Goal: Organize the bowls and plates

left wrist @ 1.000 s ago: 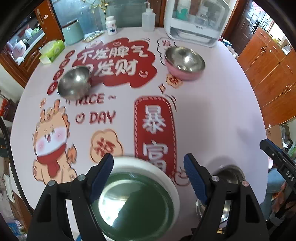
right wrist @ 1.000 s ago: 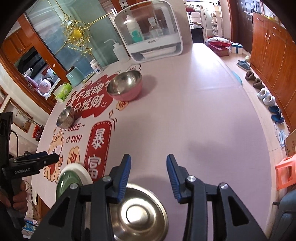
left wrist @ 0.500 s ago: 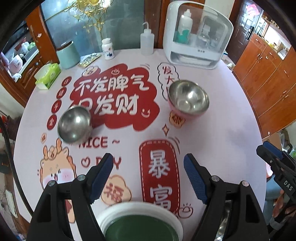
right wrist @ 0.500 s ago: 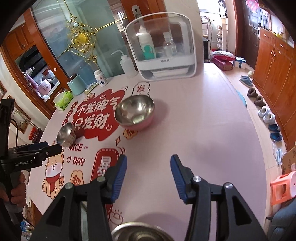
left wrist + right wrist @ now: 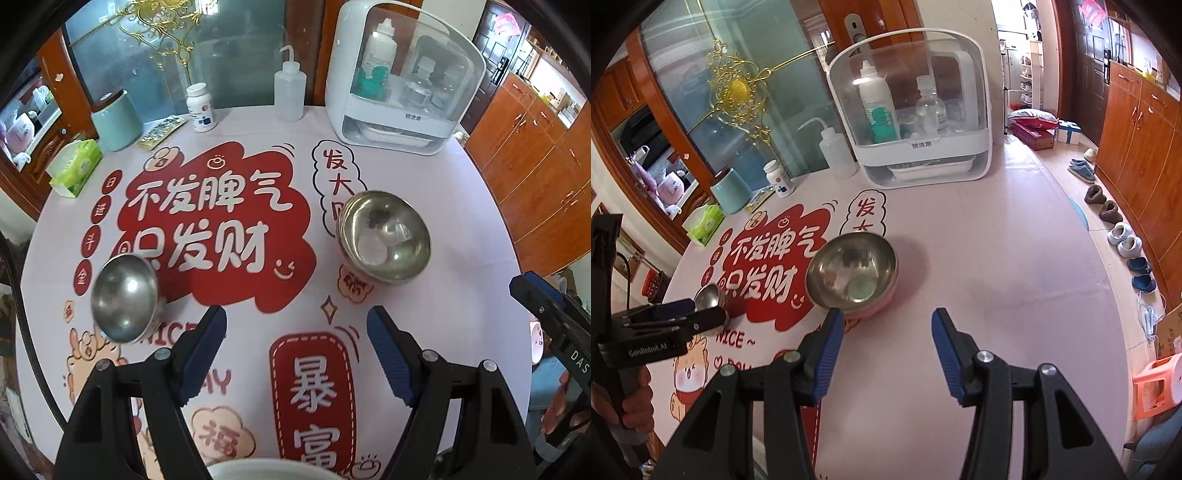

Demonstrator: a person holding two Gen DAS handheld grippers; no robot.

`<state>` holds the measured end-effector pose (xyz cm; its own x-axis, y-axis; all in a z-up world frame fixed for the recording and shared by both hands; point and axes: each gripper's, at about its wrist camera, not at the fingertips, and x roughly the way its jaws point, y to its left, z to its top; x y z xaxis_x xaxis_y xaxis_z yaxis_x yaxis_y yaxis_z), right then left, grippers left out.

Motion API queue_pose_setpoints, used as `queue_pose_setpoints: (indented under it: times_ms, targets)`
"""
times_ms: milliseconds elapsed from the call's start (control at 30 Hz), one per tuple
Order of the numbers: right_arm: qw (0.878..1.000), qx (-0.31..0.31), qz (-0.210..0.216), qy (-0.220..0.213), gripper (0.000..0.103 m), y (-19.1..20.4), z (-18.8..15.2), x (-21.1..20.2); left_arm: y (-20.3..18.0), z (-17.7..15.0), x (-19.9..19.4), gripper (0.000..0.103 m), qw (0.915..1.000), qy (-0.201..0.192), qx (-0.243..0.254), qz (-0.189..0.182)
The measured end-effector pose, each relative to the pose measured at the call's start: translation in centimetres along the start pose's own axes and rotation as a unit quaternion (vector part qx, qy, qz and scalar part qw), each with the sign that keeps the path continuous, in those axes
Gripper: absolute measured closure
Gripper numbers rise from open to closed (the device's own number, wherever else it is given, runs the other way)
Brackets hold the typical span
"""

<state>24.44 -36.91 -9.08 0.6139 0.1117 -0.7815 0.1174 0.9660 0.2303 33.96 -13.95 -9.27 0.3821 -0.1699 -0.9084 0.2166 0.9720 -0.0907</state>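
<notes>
Both tongs have slid forward over the round surface (image 5: 461, 229) since a second ago, leaving the plate's white rim (image 5: 266, 469) at my near edge. My left tongs (image 5: 296, 350) and right tongs (image 5: 887, 354) gape, gripping nothing — the pink-sided steel bowl (image 5: 384, 238) sits ahead, the small steel bowl (image 5: 123, 297) well left.

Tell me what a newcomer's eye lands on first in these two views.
The big red cartoon blotch with white characters printed mid-table grabs attention first. Two steel bowls flank it: the small steel bowl at its left edge, and the larger pink-sided bowl to its right. Behind them, at the table's far edge, stands the white clear-fronted cabinet holding bottles.
</notes>
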Motion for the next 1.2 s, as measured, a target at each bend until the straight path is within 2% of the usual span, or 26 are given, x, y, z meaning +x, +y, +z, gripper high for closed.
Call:
queue_pose_setpoints:
  times_ms: [300, 633, 733, 867, 933, 1200]
  targets:
    - [1.0, 0.019, 0.012, 0.007, 0.053, -0.9, 1.5, 3.5, -0.6, 1.2, 4.1, 0.026, 0.9996, 0.02, -0.01, -0.016]
    - [0.998, 0.039, 0.029, 0.028, 0.053, -1.8, 1.6, 7.7, -1.5, 2.1, 7.3, 0.026, 0.9983, 0.017, -0.026, -0.05]
    - [0.998, 0.048, 0.035, 0.035, 0.053, -2.1, 1.3, 8.9, -1.7, 2.1, 8.2, 0.029, 0.9971, 0.012, -0.039, -0.064]
    - [0.996, 0.057, 0.043, 0.044, 0.053, -2.3, 0.9, 10.4, -2.3, 2.1, 9.4, 0.032, 0.9975, 0.004, -0.037, -0.06]
    - [0.996, 0.065, 0.052, 0.044, 0.053, -2.4, 0.7, 11.0, -2.5, 2.1, 10.3, 0.037, 0.997, 0.007, -0.04, -0.065]
    - [0.994, 0.071, 0.07, 0.051, 0.053, -2.4, 0.2, 12.9, -2.9, 2.0, 12.7, 0.047, 0.9948, 0.022, -0.049, -0.086]
